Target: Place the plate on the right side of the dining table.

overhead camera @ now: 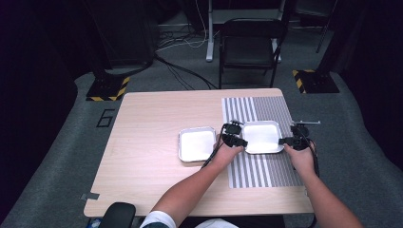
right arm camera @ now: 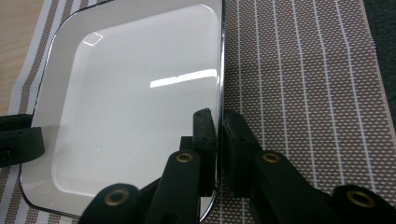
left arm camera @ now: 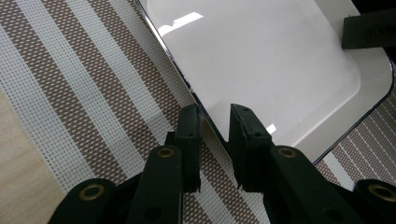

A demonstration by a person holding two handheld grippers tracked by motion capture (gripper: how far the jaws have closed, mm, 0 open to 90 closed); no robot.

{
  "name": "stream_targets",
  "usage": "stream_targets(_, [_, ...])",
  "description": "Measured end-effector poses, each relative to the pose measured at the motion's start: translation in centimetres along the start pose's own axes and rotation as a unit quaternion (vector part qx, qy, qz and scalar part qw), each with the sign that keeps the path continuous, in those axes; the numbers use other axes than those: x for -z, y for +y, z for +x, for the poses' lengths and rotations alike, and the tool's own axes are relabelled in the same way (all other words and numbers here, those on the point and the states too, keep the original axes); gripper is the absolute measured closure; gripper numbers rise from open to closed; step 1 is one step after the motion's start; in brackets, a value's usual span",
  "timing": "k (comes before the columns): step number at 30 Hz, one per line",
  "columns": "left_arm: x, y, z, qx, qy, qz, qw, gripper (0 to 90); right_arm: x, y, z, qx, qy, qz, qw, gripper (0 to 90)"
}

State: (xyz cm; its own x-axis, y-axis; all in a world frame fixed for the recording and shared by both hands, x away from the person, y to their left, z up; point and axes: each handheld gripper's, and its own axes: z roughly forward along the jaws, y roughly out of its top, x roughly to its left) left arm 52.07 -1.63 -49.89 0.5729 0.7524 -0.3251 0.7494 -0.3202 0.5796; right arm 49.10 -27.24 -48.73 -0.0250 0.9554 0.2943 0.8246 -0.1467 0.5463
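A white square tray [overhead camera: 261, 137] with a dark rim lies on a striped placemat [overhead camera: 266, 171]. My left gripper [overhead camera: 243, 142] stands at the tray's left edge. In the left gripper view the jaws [left arm camera: 215, 116] straddle the rim of the tray [left arm camera: 271, 60] with a small gap on each side, so it is open. My right gripper [overhead camera: 283, 141] is at the tray's right edge. In the right gripper view it [right arm camera: 219, 119] is shut on the rim of the tray [right arm camera: 130, 102]. The tray holds nothing.
A second white tray [overhead camera: 196, 144], also holding nothing, sits on the bare wooden table [overhead camera: 152, 142] left of the placemat. A thin metal utensil [overhead camera: 306, 122] lies at the table's right edge. A black chair [overhead camera: 249, 47] stands beyond the far edge.
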Motion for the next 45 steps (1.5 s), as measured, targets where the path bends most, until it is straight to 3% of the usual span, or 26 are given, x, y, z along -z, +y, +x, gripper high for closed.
stream_targets(28, [-0.05,-0.03,-0.18,0.000,-0.008,-0.004,1.0000,72.0,0.32,0.28,-0.17,-0.003,-0.008,-0.004,1.0000,79.0])
stream_targets(31, [0.00,-0.03,-0.21,-0.006,-0.009,0.002,0.9999,72.0,0.46,0.39,-0.14,0.000,-0.004,-0.013,0.9999,79.0])
stream_targets(36, [-0.14,-0.19,-0.34,-0.009,-0.011,0.004,0.9999,71.6,0.26,0.32,0.17,0.010,-0.009,-0.003,0.9999,79.1])
stream_targets(45, [0.41,-0.11,-0.17,-0.008,-0.014,-0.006,0.9999,70.9,0.16,0.27,0.48,0.013,-0.019,-0.012,0.9997,77.1])
